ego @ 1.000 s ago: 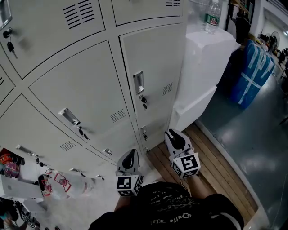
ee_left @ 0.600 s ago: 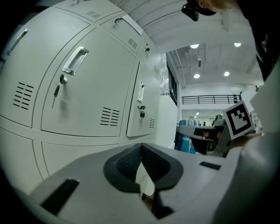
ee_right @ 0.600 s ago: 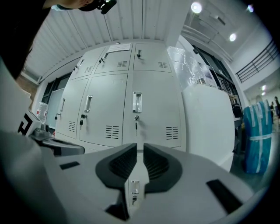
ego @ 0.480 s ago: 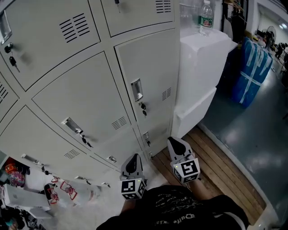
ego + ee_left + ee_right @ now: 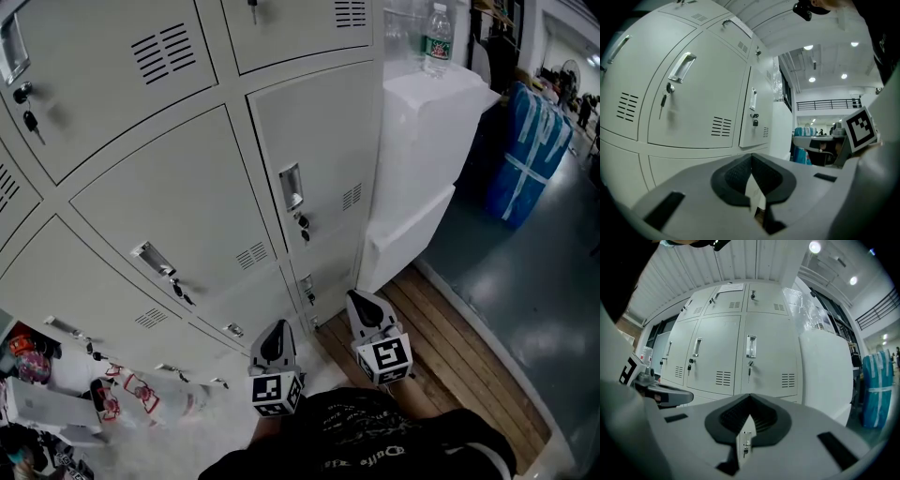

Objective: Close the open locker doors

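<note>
Grey lockers (image 5: 187,187) fill the wall ahead of me. A plank floor (image 5: 459,356) runs along their foot and a white block (image 5: 422,141) stands against their right end. Every door straight in front of me sits flush, with keys hanging in the locks. The one place that looks open is a low compartment (image 5: 21,352) at the far left edge of the head view, where coloured things show inside. A pale panel (image 5: 42,408) just below it may be its door swung out, but it is too near the edge for me to be sure.

My left fingers (image 5: 277,328) are clenched with nothing in them and face the locker fronts. My right fingers (image 5: 362,302) have just been closing and are pressed together, also empty, aimed at the rightmost column beside the white block.

So the work lies down and to my left, well apart from both hands, and the left hand is the nearer one. Handles here sit at each door's left edge, so I judge the hinges are on the right. A push on the free edge, back towards the wall, should do it once I have turned that way and got lower.
</note>
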